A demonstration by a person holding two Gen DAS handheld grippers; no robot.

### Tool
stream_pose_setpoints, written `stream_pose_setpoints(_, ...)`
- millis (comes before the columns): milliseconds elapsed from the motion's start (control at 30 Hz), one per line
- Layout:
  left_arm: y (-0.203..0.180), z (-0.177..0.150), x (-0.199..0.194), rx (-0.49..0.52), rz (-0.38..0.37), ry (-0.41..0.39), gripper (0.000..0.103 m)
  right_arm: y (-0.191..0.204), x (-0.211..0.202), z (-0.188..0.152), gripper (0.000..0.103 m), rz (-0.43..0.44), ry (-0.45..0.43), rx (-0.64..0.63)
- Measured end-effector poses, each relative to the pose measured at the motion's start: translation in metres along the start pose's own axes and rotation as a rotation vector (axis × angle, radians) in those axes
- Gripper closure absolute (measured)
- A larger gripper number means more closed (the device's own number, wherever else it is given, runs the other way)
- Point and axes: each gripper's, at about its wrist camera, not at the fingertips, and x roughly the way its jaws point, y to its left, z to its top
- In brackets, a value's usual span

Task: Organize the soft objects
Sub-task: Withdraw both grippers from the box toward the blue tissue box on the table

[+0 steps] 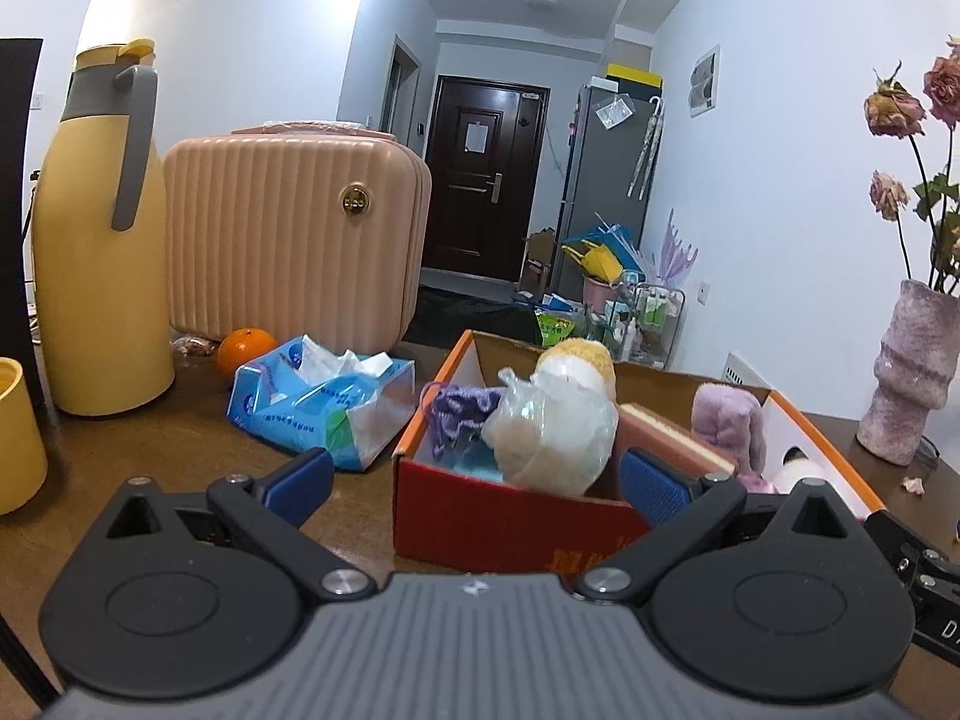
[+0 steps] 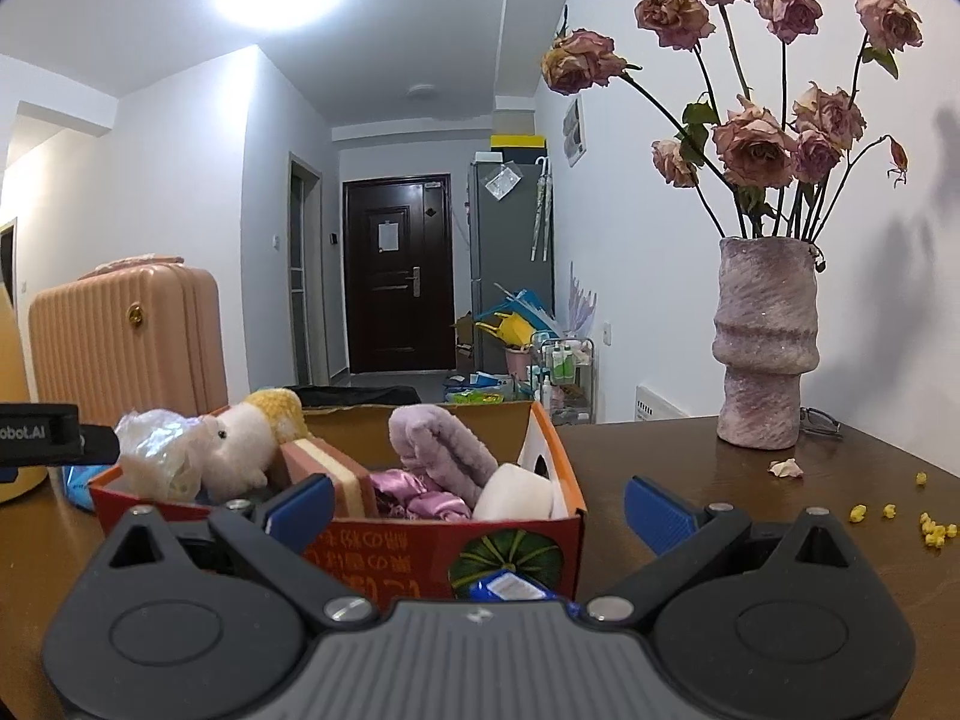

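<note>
Both my jaws stand wide apart and carry nothing: the left gripper [image 1: 474,483] and the right gripper [image 2: 477,510] hover just before the cardboard box [image 2: 540,531]. The soft things already lie inside this box — a white plush toy [image 2: 237,450] with a yellow knitted cap, a lilac fleece piece [image 2: 441,441], a striped sponge [image 2: 336,474], a shiny pink cloth [image 2: 414,495] and a crinkled plastic bag [image 1: 549,429]. I judge all of them light and easy to squeeze; the bag may slip, so I would pinch a thick fold. Left of the box lies a blue tissue pack [image 1: 321,399], soft and thin-skinned — I would take it by its middle.
</note>
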Motion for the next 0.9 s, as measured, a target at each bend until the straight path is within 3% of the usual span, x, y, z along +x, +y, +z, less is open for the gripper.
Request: stream_pose_setpoints(900,0.006,-0.021,-0.034,0.071,-0.048,0.068,0.000,-0.011,-0.035,-0.014,0.000,0.051,0.063,-0.064)
